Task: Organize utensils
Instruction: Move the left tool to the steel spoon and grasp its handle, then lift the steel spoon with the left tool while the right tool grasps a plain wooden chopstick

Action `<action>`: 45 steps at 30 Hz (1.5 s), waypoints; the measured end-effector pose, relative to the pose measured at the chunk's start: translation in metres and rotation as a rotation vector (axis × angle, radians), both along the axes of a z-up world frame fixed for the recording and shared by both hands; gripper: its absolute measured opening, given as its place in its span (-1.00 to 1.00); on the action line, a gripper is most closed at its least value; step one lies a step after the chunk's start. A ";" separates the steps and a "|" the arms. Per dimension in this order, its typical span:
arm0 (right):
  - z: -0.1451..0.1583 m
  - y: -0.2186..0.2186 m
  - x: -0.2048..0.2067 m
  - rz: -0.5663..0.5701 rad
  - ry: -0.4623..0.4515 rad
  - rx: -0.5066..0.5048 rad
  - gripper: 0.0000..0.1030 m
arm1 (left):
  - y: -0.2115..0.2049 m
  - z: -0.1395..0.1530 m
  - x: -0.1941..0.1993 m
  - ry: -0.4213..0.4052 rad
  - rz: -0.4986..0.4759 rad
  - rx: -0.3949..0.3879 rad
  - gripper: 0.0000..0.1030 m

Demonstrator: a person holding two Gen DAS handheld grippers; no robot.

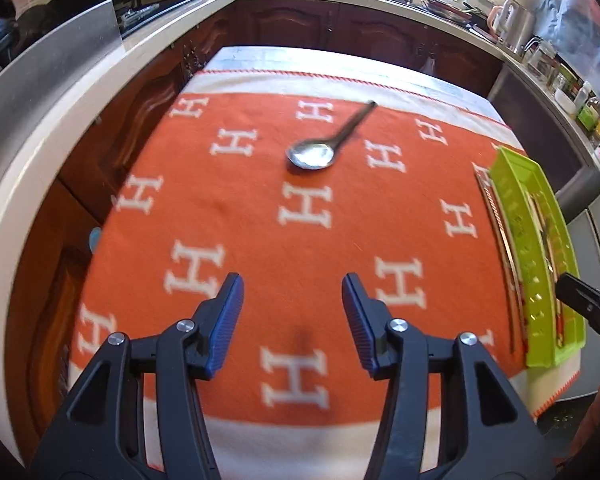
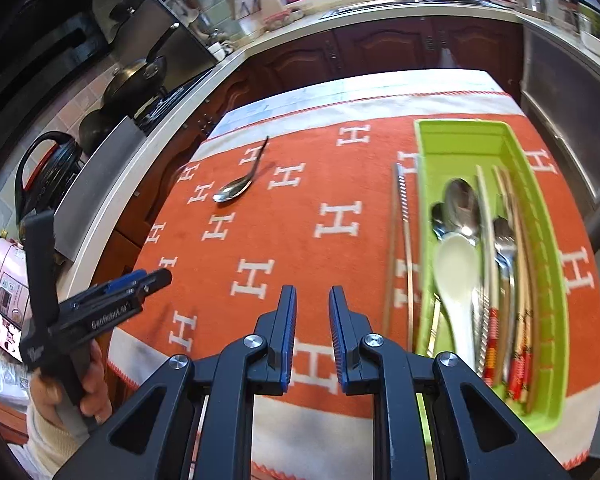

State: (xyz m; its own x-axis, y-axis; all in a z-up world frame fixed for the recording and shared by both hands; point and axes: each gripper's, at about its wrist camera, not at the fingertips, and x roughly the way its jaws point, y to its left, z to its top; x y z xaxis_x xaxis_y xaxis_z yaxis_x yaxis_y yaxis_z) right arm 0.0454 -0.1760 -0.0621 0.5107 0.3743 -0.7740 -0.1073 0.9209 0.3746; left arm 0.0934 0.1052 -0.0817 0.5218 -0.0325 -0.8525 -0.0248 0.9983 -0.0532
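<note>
Left gripper (image 1: 292,292): jaws spread wide, empty, hovering above the orange cloth (image 1: 228,200) and aimed straight at the lone metal spoon (image 1: 311,154). Spoon lies dead ahead of the left gripper, well apart from it, bowl toward the gripper, handle running away and a little right toward the cloth's far white border. Right gripper (image 2: 312,300): jaws nearly together with a narrow gap, nothing between them. Taking the green tray (image 2: 556,280) as landmark: right gripper sits just left of its near end; a pair of chopsticks (image 2: 400,240) lies on the cloth along its left wall, outside it; spoons, a white ladle-spoon and patterned chopsticks already lie lengthwise inside; the lone spoon is far to its left, near the cloth's far-left corner. Judgement: the left hand is the nearer one for the spoon; the chopsticks fall to the right. Grasping across the handle looks easier than at the bowl.
</note>
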 end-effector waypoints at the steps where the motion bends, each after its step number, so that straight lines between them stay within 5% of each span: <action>1: 0.001 0.004 0.007 0.003 0.000 0.001 -0.68 | 0.003 0.001 0.009 -0.001 -0.007 0.015 -0.01; 8: -0.008 0.020 0.061 0.005 0.024 0.012 -0.68 | 0.014 0.002 0.072 -0.011 -0.082 0.066 0.12; 23: -0.047 0.064 0.194 0.016 0.093 0.030 -0.68 | 0.026 -0.040 0.192 0.052 -0.286 -0.024 0.17; 27: -0.054 0.069 0.210 0.023 0.104 0.030 -0.68 | 0.016 -0.052 0.211 0.067 -0.377 -0.047 0.17; 37: -0.077 0.066 0.222 0.015 0.148 0.028 -0.68 | -0.007 -0.074 0.206 0.051 -0.492 0.054 0.17; 39: -0.079 0.064 0.223 0.010 0.153 0.031 -0.68 | -0.010 -0.074 0.201 0.033 -0.493 0.067 0.08; 43: -0.082 0.064 0.222 0.010 0.154 0.039 -0.68 | -0.019 -0.072 0.192 0.031 -0.519 0.046 -0.51; 45: -0.081 0.065 0.219 0.012 0.152 0.037 -0.68 | -0.025 -0.072 0.186 0.025 -0.531 0.078 -0.53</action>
